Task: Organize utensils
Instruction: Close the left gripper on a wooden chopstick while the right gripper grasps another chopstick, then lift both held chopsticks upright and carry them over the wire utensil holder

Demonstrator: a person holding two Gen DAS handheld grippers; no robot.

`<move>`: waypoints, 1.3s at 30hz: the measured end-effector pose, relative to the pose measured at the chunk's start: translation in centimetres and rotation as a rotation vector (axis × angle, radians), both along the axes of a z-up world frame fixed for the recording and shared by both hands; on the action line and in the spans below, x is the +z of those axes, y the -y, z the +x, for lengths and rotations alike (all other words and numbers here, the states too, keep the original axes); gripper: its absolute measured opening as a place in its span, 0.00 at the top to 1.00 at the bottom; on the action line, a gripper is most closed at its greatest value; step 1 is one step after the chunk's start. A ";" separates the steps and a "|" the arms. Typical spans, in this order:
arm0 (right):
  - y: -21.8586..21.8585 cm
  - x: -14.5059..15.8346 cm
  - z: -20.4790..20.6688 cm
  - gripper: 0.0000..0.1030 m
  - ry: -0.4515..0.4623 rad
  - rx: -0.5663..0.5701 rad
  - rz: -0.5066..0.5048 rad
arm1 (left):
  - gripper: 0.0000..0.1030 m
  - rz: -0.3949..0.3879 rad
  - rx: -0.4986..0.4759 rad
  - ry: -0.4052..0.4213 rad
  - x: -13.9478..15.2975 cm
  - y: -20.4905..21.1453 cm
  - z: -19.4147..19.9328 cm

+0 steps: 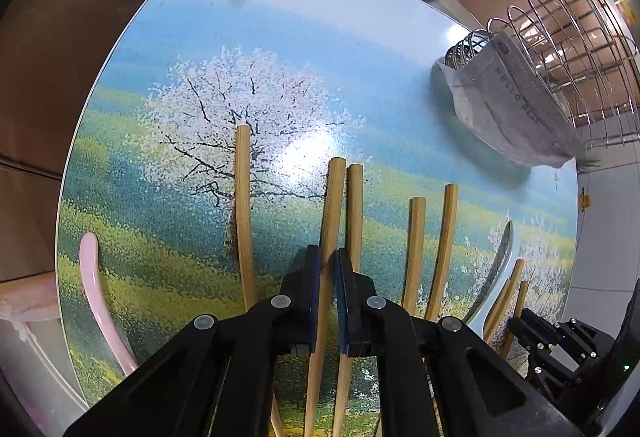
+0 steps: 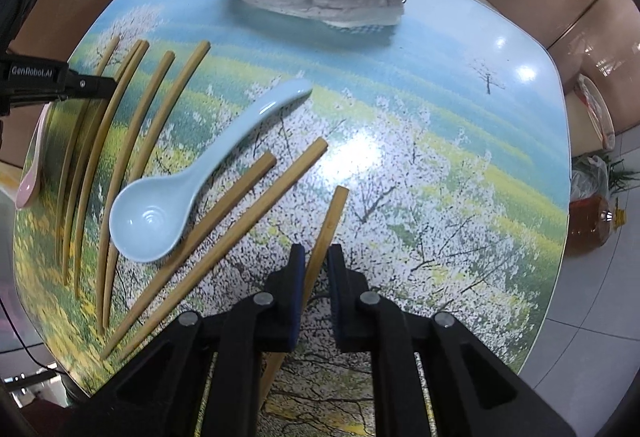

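Left gripper [image 1: 329, 257] pinches one bamboo chopstick [image 1: 332, 205] on the printed table [image 1: 280, 37]. Right gripper [image 2: 316, 257] pinches another chopstick [image 2: 330, 221], right of the pale blue spoon [image 2: 192, 177]. Wire rack [image 1: 568, 49] stands far.

8 bamboo chopsticks flat on table, all roughly parallel-ish, fanned. 5 on left side [image 2: 120, 141], close together. 2 more [image 2: 224, 225] side by side, diagonal, just right of pale blue ceramic spoon [image 2: 188, 189], bowl up, handle pointing away. 1 single stick [image 2: 326, 225] further right. Pink spoon [image 2: 30, 173] at far left edge, partly hidden.
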State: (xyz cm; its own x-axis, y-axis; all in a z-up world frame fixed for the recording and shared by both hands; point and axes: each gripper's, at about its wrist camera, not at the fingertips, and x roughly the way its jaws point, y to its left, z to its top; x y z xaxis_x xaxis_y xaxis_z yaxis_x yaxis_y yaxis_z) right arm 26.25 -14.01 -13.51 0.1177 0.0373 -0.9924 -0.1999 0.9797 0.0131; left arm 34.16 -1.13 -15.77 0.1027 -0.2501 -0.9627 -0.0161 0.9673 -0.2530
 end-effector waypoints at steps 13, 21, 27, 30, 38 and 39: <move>-0.4 -0.2 2.1 0.89 -0.076 0.088 -0.004 | 0.92 0.036 -0.051 -0.030 0.1 0.8 0.4; -0.3 0.2 1.9 0.90 -0.052 0.105 0.004 | 0.92 0.040 -0.060 -0.023 0.1 1.0 0.3; 1.1 0.5 0.6 0.94 -0.016 0.074 0.061 | 0.94 0.008 -0.015 -0.014 0.0 0.6 0.1; 2.0 1.0 -0.5 0.94 0.008 0.066 0.101 | 0.94 -0.009 0.012 -0.007 0.1 0.0 -0.2; 3.8 4.4 -4.3 0.94 0.112 0.043 0.167 | 0.94 -0.030 0.028 0.077 3.0 -1.2 -2.0; 4.0 5.0 -4.9 0.94 0.134 0.040 0.173 | 0.94 -0.029 0.030 0.094 3.6 -1.4 -2.3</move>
